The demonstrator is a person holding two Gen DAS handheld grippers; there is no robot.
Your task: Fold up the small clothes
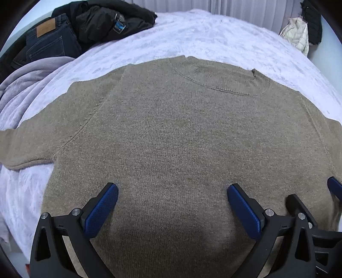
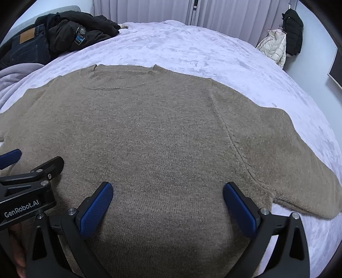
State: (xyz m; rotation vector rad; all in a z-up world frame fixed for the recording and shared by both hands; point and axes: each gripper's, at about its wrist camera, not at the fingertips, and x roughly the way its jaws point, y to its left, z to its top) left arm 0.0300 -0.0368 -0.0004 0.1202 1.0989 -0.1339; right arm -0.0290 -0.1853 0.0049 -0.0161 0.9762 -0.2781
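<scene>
Taupe-brown knitted sweater lies flat on the bed, front up, round ribbed neckline at the far end, hem toward the cameras. Knit is fine and slightly fuzzy; curved raglan-type seams run from the neck area down toward each armpit. One sleeve stretches out sideways to the left; the other sleeve spreads out to the right, its lower edge thick and rounded.

Underneath: pale lilac plush bedspread, crushed-velvet look, mottled sheen. A bunched lilac fleece blanket sits at the left edge of the bed, near the left sleeve.

Far left corner of the bed: dark blue denim jeans with a tan leather patch, and beside them a crumpled black jacket with a small blue label. Far right, against the wall: a cream quilted puffer jacket and a black garment hanging above it. Pleated pale curtains behind the bed.

Left tongs: black frame, blue textured pads, spread wide, holding nothing, poised over the lower body of the sweater. Right tongs: same build, spread wide, also holding nothing, over the lower right of the sweater. The two sit side by side, close together, both pointing toward the neckline.
</scene>
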